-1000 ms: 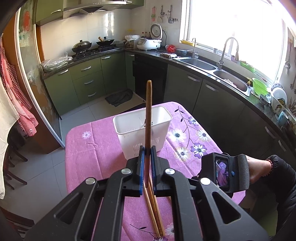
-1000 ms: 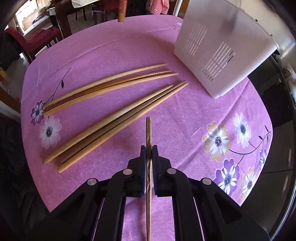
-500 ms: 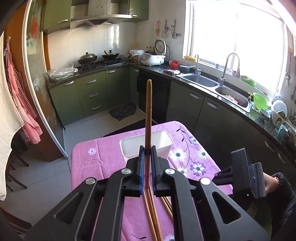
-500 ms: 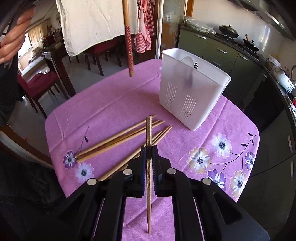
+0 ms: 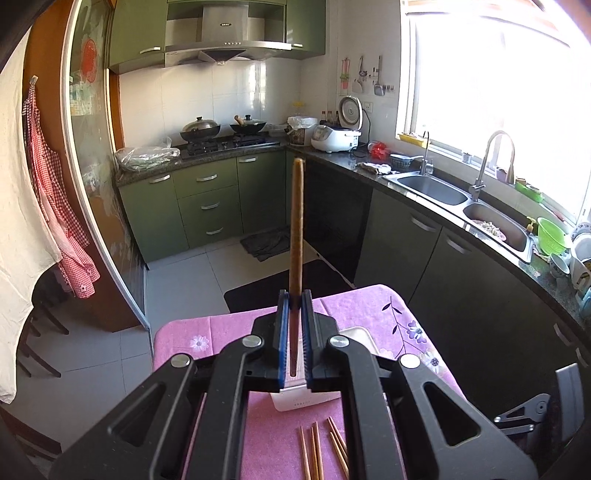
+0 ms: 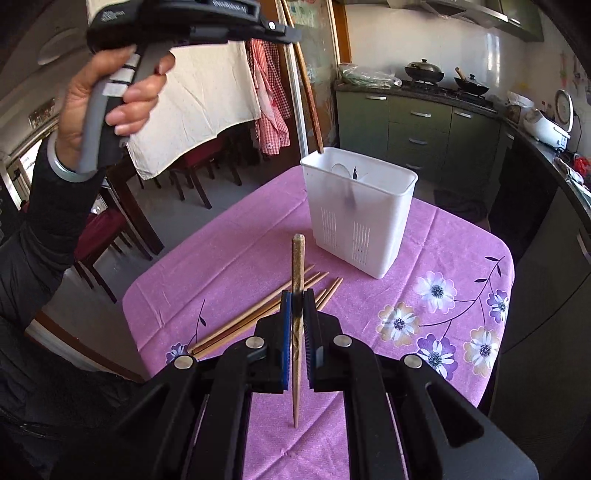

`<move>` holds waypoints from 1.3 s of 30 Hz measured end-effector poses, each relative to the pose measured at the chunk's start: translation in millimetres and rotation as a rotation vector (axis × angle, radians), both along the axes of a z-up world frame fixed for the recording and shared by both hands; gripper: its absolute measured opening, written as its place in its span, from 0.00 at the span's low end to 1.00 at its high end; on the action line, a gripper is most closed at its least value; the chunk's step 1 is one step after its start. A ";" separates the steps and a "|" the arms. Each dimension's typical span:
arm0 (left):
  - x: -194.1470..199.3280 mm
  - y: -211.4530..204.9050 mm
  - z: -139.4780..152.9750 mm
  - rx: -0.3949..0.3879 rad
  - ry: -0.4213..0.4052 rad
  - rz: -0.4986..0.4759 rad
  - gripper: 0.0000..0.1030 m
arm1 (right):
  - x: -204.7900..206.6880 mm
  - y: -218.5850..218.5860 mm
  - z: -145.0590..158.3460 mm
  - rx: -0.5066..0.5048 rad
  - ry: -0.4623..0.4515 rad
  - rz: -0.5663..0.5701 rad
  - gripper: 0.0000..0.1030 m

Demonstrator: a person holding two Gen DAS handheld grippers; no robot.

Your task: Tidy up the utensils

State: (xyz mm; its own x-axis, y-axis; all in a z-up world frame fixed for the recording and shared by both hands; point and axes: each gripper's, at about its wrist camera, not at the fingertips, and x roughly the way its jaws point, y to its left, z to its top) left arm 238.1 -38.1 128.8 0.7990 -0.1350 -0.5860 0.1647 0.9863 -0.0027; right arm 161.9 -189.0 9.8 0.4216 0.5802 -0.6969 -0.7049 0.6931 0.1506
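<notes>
Both tongs grip one chopstick each: the left tongs (image 6: 291,35) hold a dark wooden chopstick (image 6: 309,92), tip at the white slotted plastic holder (image 6: 356,218) on the pink-clothed bench (image 6: 454,258). The right tongs (image 6: 296,295) clamp a pale patterned chopstick (image 6: 297,266) above the loose wooden chopsticks (image 6: 258,317). Judging by this, the left lowers in next, then the right.

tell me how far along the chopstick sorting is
Done: the white holder already has some utensils inside. In hand: the left tongs hold a dark chopstick with its tip just above the holder's rim, and the right tongs clamp a lighter chopstick. Left: several chopsticks on the pink cloth, none yet sorted.
</notes>
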 end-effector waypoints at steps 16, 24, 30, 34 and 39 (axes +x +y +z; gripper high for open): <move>49.3 3.9 -91.4 0.020 0.217 0.016 0.07 | 6.2 -25.3 85.9 0.147 -0.090 -0.100 0.07; 30.6 16.4 -79.0 -0.011 0.179 0.008 0.17 | 34.1 -28.6 134.4 0.223 -0.129 -0.156 0.07; -7.9 34.3 -61.7 -0.037 0.121 0.002 0.17 | 69.3 -32.8 179.3 0.294 -0.217 -0.251 0.07; -35.1 40.8 -64.2 -0.044 0.118 -0.018 0.17 | 108.8 -21.2 176.0 0.253 -0.231 -0.323 0.07; -61.4 49.4 -76.3 -0.039 0.140 -0.040 0.17 | 153.1 7.9 121.8 0.156 -0.136 -0.343 0.07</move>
